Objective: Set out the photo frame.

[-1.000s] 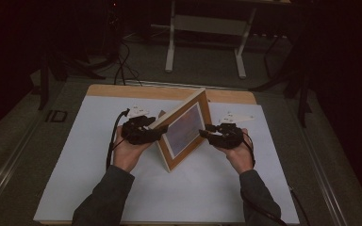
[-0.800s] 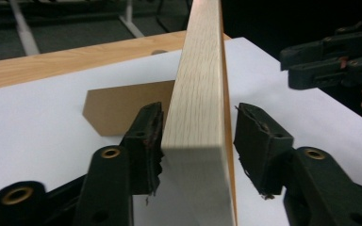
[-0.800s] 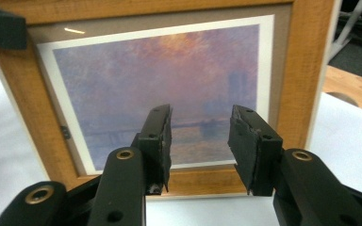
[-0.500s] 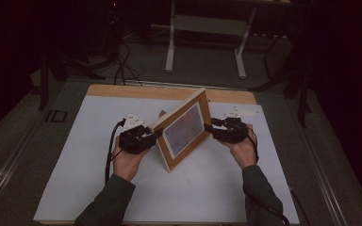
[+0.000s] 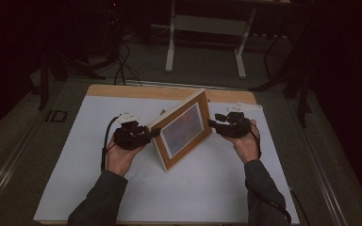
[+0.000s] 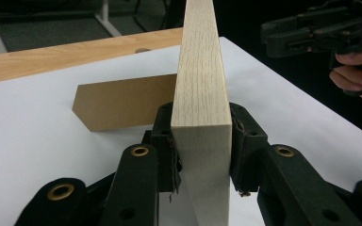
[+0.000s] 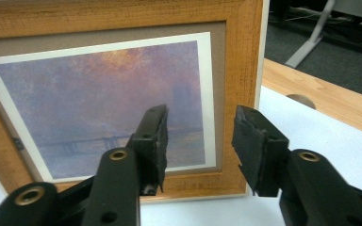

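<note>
High view: left gripper [image 5: 154, 132] has just closed, clamped on the picture frame's [image 5: 183, 130] edge; right gripper [image 5: 212, 124], jaws apart, beside the frame.

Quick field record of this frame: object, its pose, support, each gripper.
object: picture frame, wooden, holds a hazy purple-orange print
pose: upright on its lower edge, back stand on the sheet behind it
surface: white sheet on a wooden table
left gripper: jaws have just been closing, pads now clamp the frame's side edge
right gripper: open, nothing between the jaws, in front of the print
</note>
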`<action>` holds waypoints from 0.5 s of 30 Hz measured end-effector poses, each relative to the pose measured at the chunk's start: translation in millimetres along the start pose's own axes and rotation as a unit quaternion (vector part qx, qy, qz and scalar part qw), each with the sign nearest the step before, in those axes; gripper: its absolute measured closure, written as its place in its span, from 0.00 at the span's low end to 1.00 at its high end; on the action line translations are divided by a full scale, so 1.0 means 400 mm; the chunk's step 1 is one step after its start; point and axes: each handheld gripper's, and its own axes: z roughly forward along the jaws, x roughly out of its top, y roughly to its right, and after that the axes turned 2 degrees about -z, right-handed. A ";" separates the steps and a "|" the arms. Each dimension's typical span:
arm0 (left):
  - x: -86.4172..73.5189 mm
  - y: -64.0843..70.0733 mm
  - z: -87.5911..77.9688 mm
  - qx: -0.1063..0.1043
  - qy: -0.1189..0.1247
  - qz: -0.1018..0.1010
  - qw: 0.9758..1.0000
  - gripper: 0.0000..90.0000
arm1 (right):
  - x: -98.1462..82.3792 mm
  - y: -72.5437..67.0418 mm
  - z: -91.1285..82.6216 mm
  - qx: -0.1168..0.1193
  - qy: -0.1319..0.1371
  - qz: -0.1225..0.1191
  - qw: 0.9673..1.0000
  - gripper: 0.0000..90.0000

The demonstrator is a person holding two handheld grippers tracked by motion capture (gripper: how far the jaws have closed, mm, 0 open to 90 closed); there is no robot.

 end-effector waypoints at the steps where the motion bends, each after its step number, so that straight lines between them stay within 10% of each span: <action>1: 0.001 -0.004 -0.002 -0.006 -0.001 0.000 1.000 0.77 | 0.001 0.000 0.001 0.002 -0.002 -0.002 1.000 0.64; 15: 0.009 -0.069 -0.017 -0.088 -0.025 -0.012 0.996 0.80 | 0.031 0.011 0.036 -0.011 -0.007 0.000 1.000 0.61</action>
